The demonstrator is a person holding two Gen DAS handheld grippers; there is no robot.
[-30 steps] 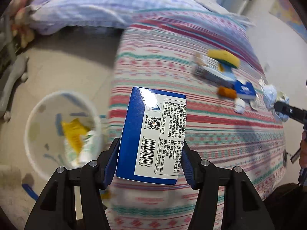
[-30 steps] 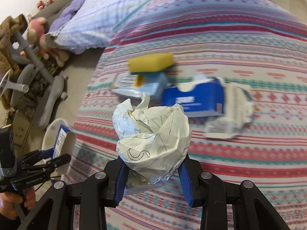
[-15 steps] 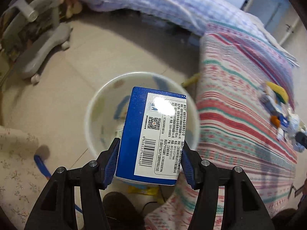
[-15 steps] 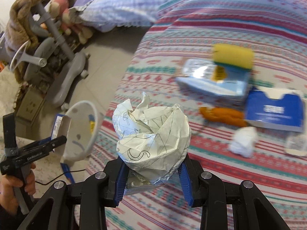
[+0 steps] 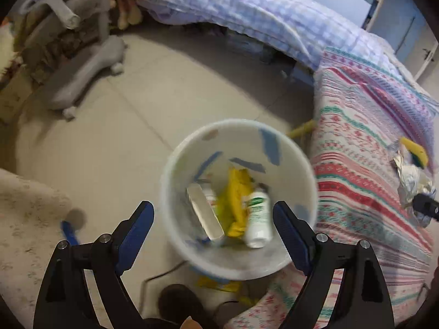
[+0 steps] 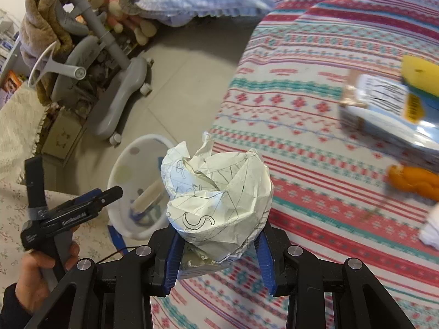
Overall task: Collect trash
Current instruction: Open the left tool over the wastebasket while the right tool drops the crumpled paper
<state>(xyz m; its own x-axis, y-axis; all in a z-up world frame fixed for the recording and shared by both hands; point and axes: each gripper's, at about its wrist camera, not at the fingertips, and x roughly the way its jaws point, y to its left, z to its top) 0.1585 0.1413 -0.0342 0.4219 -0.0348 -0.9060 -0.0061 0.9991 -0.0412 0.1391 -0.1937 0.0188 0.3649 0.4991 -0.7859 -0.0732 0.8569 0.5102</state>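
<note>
My left gripper hangs over the white bin, its jaws opening with nothing between them. Inside the bin the carton lies with a pale side up, next to a yellow wrapper and a white bottle. My right gripper is shut on a crumpled ball of scribbled paper above the bed's edge. The right wrist view shows the bin beyond the ball, down on the left. There the left gripper, held by a hand, is beside the bin.
The bed has a striped cover and bears a yellow sponge, a shiny packet, an orange scrap and a white tissue. A grey chair base stands on the tiled floor. A shoe and a cable lie near the bin.
The left gripper swung from the bed to above the bin and let go of the blue carton, which dropped in. The right gripper carried the paper ball left towards the bed's edge.
</note>
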